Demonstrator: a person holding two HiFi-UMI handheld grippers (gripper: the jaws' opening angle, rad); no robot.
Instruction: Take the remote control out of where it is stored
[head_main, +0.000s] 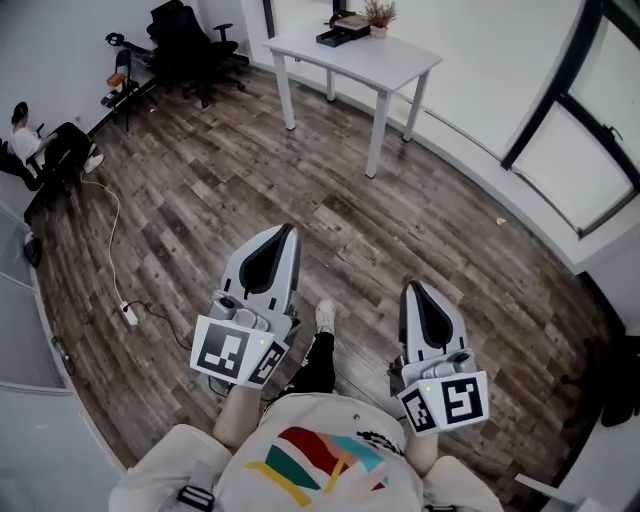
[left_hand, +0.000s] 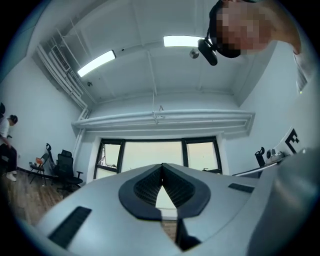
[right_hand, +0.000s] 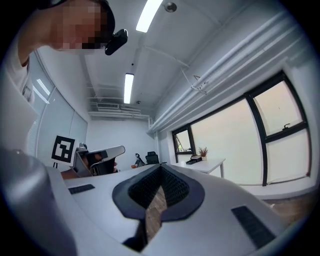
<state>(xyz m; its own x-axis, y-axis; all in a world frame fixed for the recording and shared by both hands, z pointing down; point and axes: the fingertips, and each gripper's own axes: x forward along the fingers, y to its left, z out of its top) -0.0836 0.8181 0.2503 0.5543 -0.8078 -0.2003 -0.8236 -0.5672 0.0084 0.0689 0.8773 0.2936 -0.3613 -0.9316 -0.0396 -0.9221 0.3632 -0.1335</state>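
Note:
No remote control shows in any view. In the head view my left gripper and right gripper are held side by side in front of the person, above the wooden floor and pointing away. Both are shut, tips touching, with nothing between them. The left gripper view has its jaws closed and aimed up at the windows and ceiling. In the right gripper view the closed jaws point toward a white table by the window.
The white table stands at the far side, carrying a dark box and a small plant. Black office chairs and a seated person are at far left. A power strip with cable lies on the floor.

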